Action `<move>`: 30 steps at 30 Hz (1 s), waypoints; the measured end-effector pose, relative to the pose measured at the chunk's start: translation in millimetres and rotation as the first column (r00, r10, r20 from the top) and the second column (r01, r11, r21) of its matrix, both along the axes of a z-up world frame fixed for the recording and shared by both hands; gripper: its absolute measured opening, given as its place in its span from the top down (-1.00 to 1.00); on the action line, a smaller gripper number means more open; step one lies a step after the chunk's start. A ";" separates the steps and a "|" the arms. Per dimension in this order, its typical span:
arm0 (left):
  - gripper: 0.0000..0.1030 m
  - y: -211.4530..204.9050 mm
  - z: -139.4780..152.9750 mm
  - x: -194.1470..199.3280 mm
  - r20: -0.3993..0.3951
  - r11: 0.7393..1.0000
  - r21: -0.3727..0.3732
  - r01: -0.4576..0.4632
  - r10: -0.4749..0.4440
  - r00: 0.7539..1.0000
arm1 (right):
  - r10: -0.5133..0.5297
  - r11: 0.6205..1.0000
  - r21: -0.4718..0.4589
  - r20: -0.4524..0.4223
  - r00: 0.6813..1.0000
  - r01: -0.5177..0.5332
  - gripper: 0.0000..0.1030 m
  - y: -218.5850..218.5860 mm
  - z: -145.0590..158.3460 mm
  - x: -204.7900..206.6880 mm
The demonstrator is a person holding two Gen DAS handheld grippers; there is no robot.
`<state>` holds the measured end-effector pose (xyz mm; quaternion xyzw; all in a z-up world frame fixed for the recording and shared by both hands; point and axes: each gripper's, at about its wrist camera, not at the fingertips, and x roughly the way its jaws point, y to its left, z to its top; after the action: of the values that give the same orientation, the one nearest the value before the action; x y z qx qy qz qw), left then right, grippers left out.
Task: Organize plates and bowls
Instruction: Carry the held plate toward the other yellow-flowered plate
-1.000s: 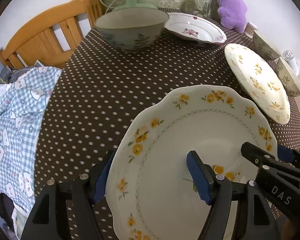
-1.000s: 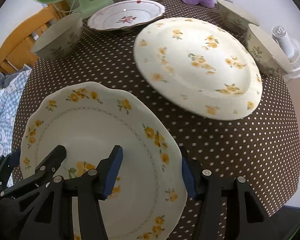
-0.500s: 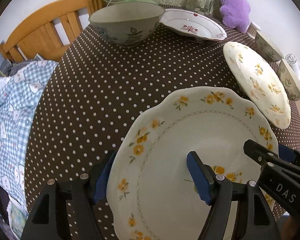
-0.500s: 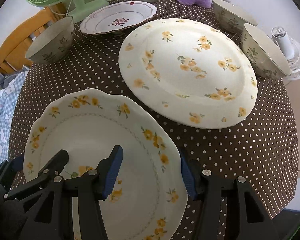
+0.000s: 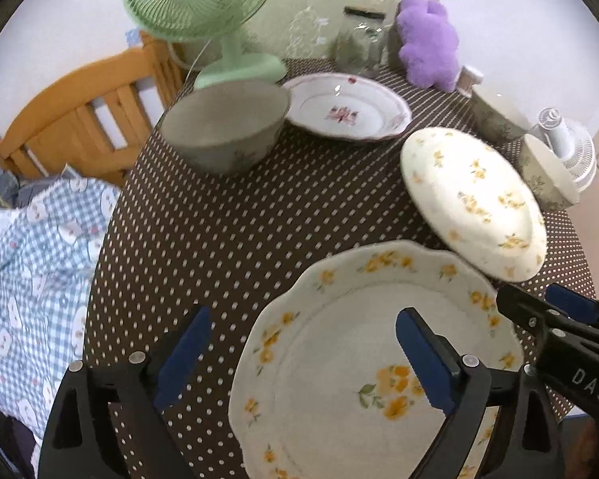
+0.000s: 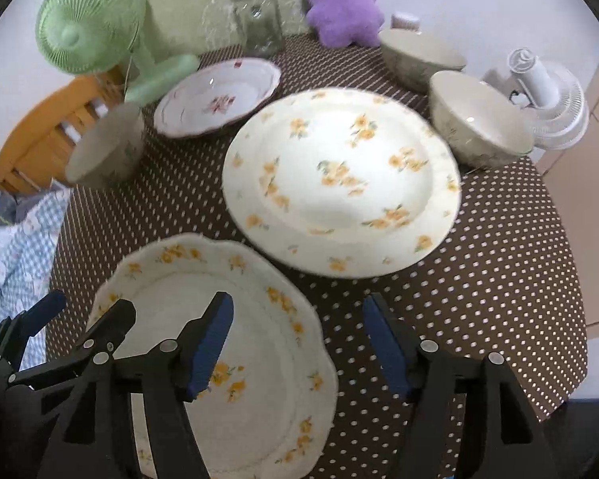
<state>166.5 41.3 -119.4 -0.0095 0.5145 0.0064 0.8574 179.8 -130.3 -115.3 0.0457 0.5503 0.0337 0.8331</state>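
Note:
A scalloped plate with yellow flowers lies at the near edge of the dotted brown table. My left gripper is open astride its left rim, one finger over the plate, one off it. My right gripper is open astride its right rim. A large round yellow-flower plate lies beyond it. A pink-flower deep plate sits at the back. A grey-green bowl stands at the left; two more bowls stand at the right.
A green fan, a glass jar and a purple plush toy stand along the back. A small white fan is at the right edge. A wooden chair and checked cloth lie left of the table.
Both grippers have pulled back and tilted up, so the plate sits lower in view and more of the table's back shows. The left finger now stands off the plate's rim.

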 end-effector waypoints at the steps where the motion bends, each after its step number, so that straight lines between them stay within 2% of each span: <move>1: -0.87 -3.0 2.4 1.4 0.005 1.000 0.000 0.006 -0.006 1.000 | -0.011 1.000 0.009 0.009 1.000 0.011 -0.40 -5.4 3.5 -0.3; 8: -0.92 -30.2 15.7 11.1 0.039 0.999 0.008 0.053 -0.054 0.998 | -0.057 0.998 0.038 0.061 0.996 0.055 -0.41 -28.7 21.9 6.4; 15: -0.92 -61.9 15.7 31.0 0.047 0.998 0.009 0.062 -0.062 0.997 | -0.081 0.996 0.041 0.087 0.993 0.077 -0.41 -52.9 22.6 23.2; 30: -0.91 -101.3 -18.7 92.4 0.014 0.996 0.049 0.073 -0.073 0.997 | -0.139 0.990 0.008 0.065 0.988 0.139 -0.41 -100.1 -5.6 75.3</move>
<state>258.9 -60.0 -138.0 0.0303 0.5072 -0.0124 0.8612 255.2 -230.3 -120.9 0.0842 0.5181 -0.0222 0.8509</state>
